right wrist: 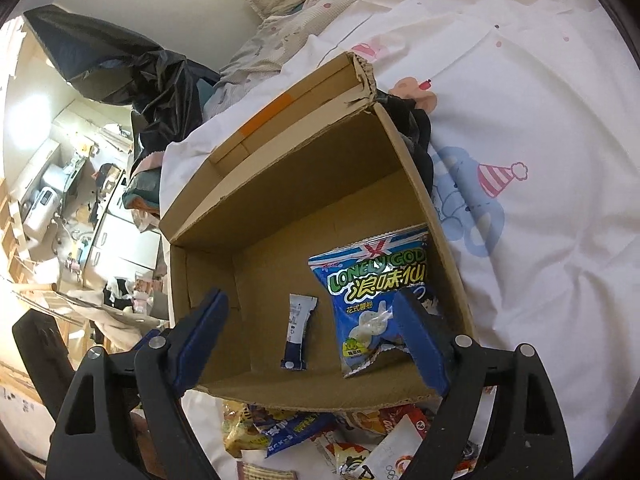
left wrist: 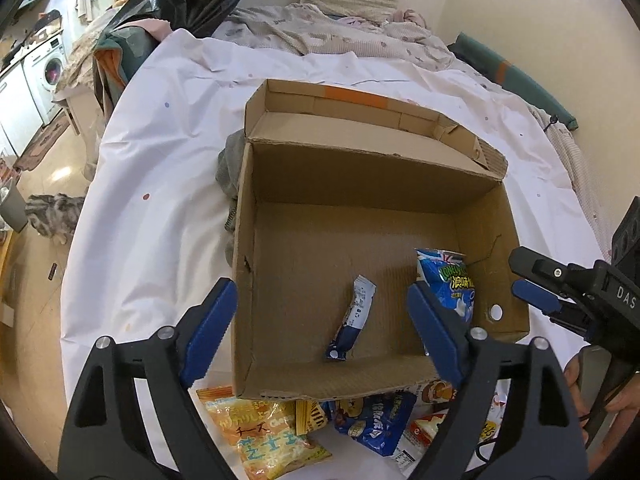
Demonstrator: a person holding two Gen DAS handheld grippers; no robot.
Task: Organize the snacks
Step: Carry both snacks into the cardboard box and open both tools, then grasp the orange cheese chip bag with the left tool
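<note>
From my left wrist view, the cardboard box stands open at the top, its floor mostly bare toward twelve o'clock. A slim blue stick packet lies at six, a blue chip bag leans against the wall at four. The raised flap blocks the far side. Loose snack packets crowd the sheet just below the near wall; open white sheet lies at nine.

Black grippers — blue pads, seemingly serrated
</note>
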